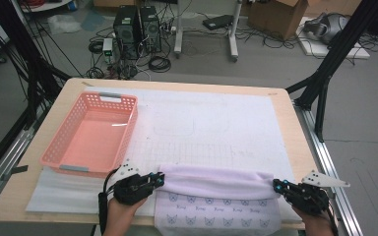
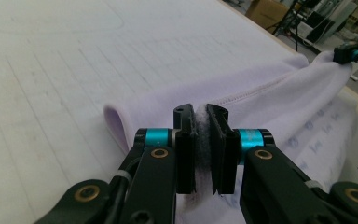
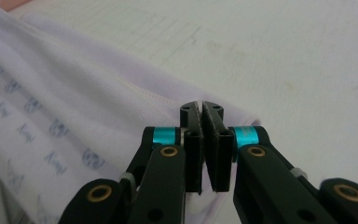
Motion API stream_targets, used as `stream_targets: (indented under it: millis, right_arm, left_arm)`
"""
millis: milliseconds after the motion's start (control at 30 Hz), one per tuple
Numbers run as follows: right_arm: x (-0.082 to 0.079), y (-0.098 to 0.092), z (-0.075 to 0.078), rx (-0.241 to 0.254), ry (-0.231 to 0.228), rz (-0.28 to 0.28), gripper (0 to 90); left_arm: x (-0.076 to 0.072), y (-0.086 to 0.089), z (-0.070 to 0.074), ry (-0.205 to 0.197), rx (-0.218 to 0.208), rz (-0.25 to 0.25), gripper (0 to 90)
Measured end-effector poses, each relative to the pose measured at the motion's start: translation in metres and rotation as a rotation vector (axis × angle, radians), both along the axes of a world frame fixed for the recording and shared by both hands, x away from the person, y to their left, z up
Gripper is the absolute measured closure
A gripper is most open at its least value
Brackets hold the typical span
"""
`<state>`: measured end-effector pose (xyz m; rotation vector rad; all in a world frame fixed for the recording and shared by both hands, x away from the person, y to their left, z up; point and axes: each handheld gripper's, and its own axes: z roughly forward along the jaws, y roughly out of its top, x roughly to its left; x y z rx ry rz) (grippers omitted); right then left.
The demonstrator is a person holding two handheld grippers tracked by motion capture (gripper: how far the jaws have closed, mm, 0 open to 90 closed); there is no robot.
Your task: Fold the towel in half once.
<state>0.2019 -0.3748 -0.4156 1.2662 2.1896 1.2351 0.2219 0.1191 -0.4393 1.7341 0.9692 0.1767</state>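
Both of your grippers sit at the near edge of the table, each clamped on cloth. Your left gripper (image 2: pixel 201 149) has its jaws pressed onto a bunched fold of the pale lilac fleece towel (image 1: pixel 216 181), fabric squeezed between the pads (image 2: pixel 185 154). Your right gripper (image 3: pixel 204 149) pinches the towel's opposite corner, jaws nearly together with only a thin layer of cloth between them.

Towel lies at the near middle of the table, stretched left to right between the two grippers, its far edge rolled over into a soft tube. Near half shows the white underside printed with rows of small blue cat-face marks, hanging toward you over the table edge.

Underneath: a white gridded mat (image 1: pixel 216 123) covering most of the light wooden tabletop (image 1: pixel 74 86).

Left side, just beyond your left gripper: a salmon-pink perforated plastic basket (image 1: pixel 130 125), rectangular, sitting apart from the towel.

Far beyond the table: two black computer towers (image 1: pixel 137 29) on the floor, with cables trailing around them.
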Motion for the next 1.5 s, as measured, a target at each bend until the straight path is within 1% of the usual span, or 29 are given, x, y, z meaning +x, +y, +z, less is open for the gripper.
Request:
stream_targets:
  millis: [100,167,200,233,267,333,367,400,433,500,567,667,733,767,800,867,900,933,1000,1067,1100,1133,1167,1233,1267,1300,1367,1433,1500]
  right_arm:
    - [-0.009,-0.001,-0.001,0.003,0.022,0.007,85.9]
    - [-0.012,-0.001,-0.005,-0.023,0.064,0.014,81.5]
    - [-0.013,0.000,-0.007,-0.035,0.086,0.011,76.5]
    - [-0.013,0.000,-0.010,-0.051,0.117,0.011,69.3]
    - [-0.014,-0.001,-0.011,-0.048,0.134,-0.003,64.2]
    - [-0.013,-0.005,-0.007,-0.018,0.101,-0.031,59.6]
    - [-0.013,-0.007,-0.004,0.009,0.075,-0.042,59.8]
    - [-0.011,-0.008,0.000,0.027,0.047,-0.054,60.6]
    - [-0.008,-0.007,0.001,0.023,0.028,-0.060,61.6]
    - [0.000,-0.004,0.000,0.018,0.034,-0.058,62.5]
    - [0.010,0.004,-0.006,-0.017,0.041,-0.042,65.7]
    - [0.029,0.015,-0.018,-0.045,0.075,0.001,70.4]
    - [0.041,0.020,-0.026,-0.083,0.094,-0.002,71.9]
    - [0.045,0.021,-0.029,-0.103,0.090,-0.005,76.4]
    - [0.047,0.019,-0.029,-0.126,0.062,-0.025,77.6]
    - [0.050,0.016,-0.029,-0.202,0.021,-0.095,78.7]
    - [0.051,0.013,-0.029,-0.222,0.007,-0.120,81.0]
    - [0.052,0.011,-0.029,-0.226,0.002,-0.151,78.8]
    - [0.051,0.008,-0.029,-0.204,-0.004,-0.175,76.0]
    - [0.045,0.005,-0.025,-0.152,-0.015,-0.165,71.8]
    - [0.043,0.004,-0.023,-0.134,-0.021,-0.162,66.8]
    - [0.040,0.003,-0.020,-0.105,-0.013,-0.158,62.3]
    - [0.037,0.001,-0.018,-0.082,0.003,-0.150,60.7]
    - [0.032,-0.002,-0.018,-0.084,0.004,-0.126,57.1]
    - [0.030,-0.003,-0.018,-0.085,0.011,-0.123,54.6]
    - [0.029,-0.004,-0.019,-0.072,0.027,-0.122,52.1]
    - [0.028,-0.007,-0.020,-0.066,0.043,-0.126,49.7]
    - [0.028,-0.007,-0.022,-0.057,0.063,-0.124,47.0]
    - [0.028,-0.004,-0.024,-0.074,0.080,-0.106,46.4]
  left_arm:
    - [-0.010,0.000,-0.007,0.017,0.027,-0.022,80.6]
    - [-0.013,0.000,-0.009,0.025,0.043,-0.021,76.6]
    - [-0.013,0.001,-0.010,0.025,0.047,-0.019,73.1]
    - [-0.013,0.002,-0.010,0.022,0.042,-0.009,65.6]
    - [-0.012,0.003,-0.009,0.014,0.032,0.001,56.2]
    - [-0.008,0.006,-0.006,-0.024,0.019,0.027,47.4]
    - [-0.005,0.006,-0.004,-0.041,0.017,0.040,44.8]
    - [-0.001,0.007,-0.003,-0.046,0.020,0.049,44.4]
    - [0.002,0.006,-0.003,-0.046,0.020,0.055,44.1]
    - [0.012,0.005,-0.003,-0.045,0.034,0.076,43.7]
    - [0.022,0.004,-0.004,-0.030,0.042,0.088,43.2]
    - [0.032,0.003,-0.005,-0.023,0.043,0.097,43.3]
    - [0.034,0.003,-0.007,-0.020,0.039,0.102,43.3]
    - [0.034,0.003,-0.008,-0.021,0.045,0.099,43.2]
    - [0.034,0.003,-0.008,-0.020,0.048,0.096,43.2]
    - [0.033,0.003,-0.009,-0.018,0.051,0.098,42.5]
    - [0.033,0.003,-0.009,-0.017,0.051,0.099,42.0]
    - [0.033,0.004,-0.010,-0.015,0.052,0.101,41.7]
    - [0.032,0.004,-0.010,-0.015,0.050,0.102,41.5]
    - [0.033,0.005,-0.010,-0.008,0.055,0.104,41.5]
    - [0.034,0.005,-0.011,-0.003,0.061,0.105,41.5]
    - [0.035,0.004,-0.012,0.011,0.062,0.105,41.5]
    - [0.037,0.003,-0.013,0.025,0.067,0.104,41.4]
    - [0.040,0.001,-0.014,0.055,0.085,0.098,41.1]
    - [0.041,0.000,-0.014,0.066,0.090,0.095,41.0]
    - [0.042,0.000,-0.015,0.082,0.096,0.083,41.1]
    - [0.044,-0.003,-0.016,0.108,0.105,0.070,41.7]
    - [0.043,-0.008,-0.015,0.105,0.127,0.064,41.4]
    - [0.042,-0.012,-0.015,0.099,0.137,0.062,40.9]
